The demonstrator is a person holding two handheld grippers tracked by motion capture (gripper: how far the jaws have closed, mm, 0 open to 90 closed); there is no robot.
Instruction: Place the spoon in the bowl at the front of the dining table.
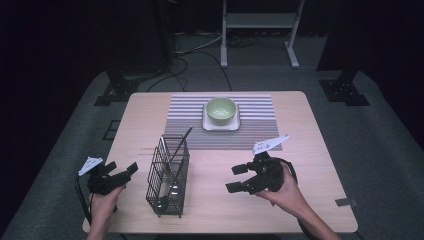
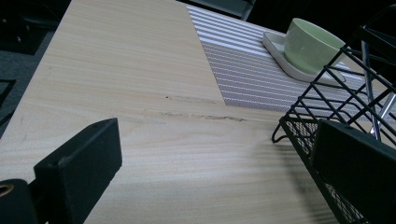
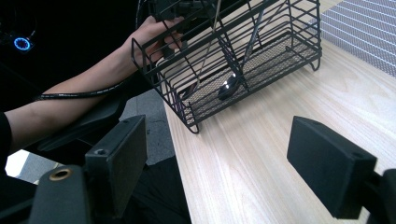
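I'm seeing a wooden table (image 1: pixel 300 130) in a dark room; wire caddy (image 1: pixel 168 176) holding utensils (image 1: pixel 176 150), green bowl (image 1: pixel 221 110) sitting far; both grippers' (image 1: pixel 122 174) (image 1: pixel 240 177) fingers gaping wide.

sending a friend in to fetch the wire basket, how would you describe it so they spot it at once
Start at the wooden table, then look at its near edge, in front of the striped mat. The basket stands upright there between the left tongs and right tongs, holding utensils. It is the tall black wire thing; the bowl on the mat is low and green.
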